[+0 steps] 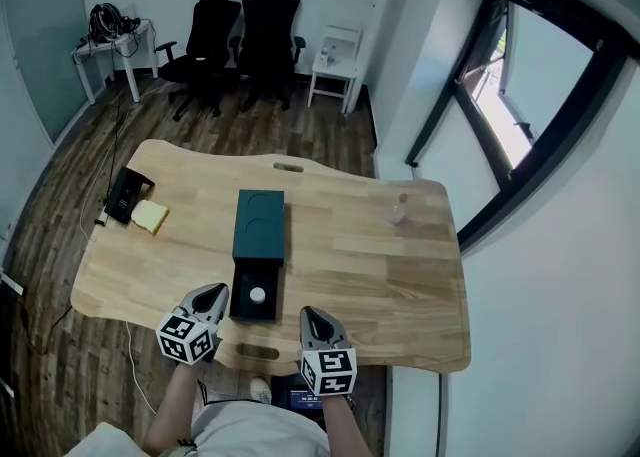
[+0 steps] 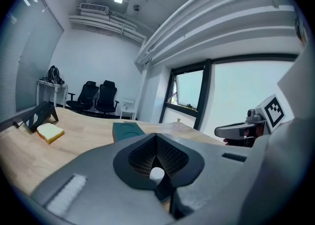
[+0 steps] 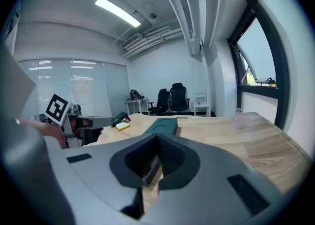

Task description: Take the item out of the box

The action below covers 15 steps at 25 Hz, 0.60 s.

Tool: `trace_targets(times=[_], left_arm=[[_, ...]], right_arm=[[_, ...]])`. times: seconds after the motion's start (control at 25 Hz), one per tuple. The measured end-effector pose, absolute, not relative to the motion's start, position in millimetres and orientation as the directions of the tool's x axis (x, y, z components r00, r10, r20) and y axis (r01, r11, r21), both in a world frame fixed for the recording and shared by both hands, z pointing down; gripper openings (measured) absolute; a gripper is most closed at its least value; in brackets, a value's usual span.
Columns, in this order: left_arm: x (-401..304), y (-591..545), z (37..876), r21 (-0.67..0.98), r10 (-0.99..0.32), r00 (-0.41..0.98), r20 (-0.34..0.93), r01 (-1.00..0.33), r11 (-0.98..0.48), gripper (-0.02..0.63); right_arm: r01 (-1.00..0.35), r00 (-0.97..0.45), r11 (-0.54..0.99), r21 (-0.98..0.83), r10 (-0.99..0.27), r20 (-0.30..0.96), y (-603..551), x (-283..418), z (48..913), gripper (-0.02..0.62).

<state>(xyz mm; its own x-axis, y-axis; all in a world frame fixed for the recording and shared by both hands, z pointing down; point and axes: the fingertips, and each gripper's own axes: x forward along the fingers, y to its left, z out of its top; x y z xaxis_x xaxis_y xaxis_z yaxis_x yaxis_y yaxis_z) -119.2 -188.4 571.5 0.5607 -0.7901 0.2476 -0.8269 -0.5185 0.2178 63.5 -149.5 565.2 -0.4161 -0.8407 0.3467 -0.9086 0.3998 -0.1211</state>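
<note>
On the wooden tabletop a dark green box lies open near the front edge, and the small white round item sits inside it. A matching green lid with a round recess lies flat, touching the box's far end. The left tool hovers just beside the box's left wall, its jaws closed together on nothing. The right tool is a little right of the box, jaws likewise pressed together and empty. Farther left lie a yellow sponge and a black stand (the two touch). A small pale bottle stands well to the right.
</note>
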Motion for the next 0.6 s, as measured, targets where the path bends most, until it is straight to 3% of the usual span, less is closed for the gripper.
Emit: trace_targets(times=[0.6], left_arm=[[-101.1,-223.2,600.1,0.218,-0.745,0.589,0.313,-0.808,-0.548,0.0]], right_arm=[[-0.918,-0.397,0.368,-0.149,-0.832,0.389,-181.5,76.1,591.8,0.005]])
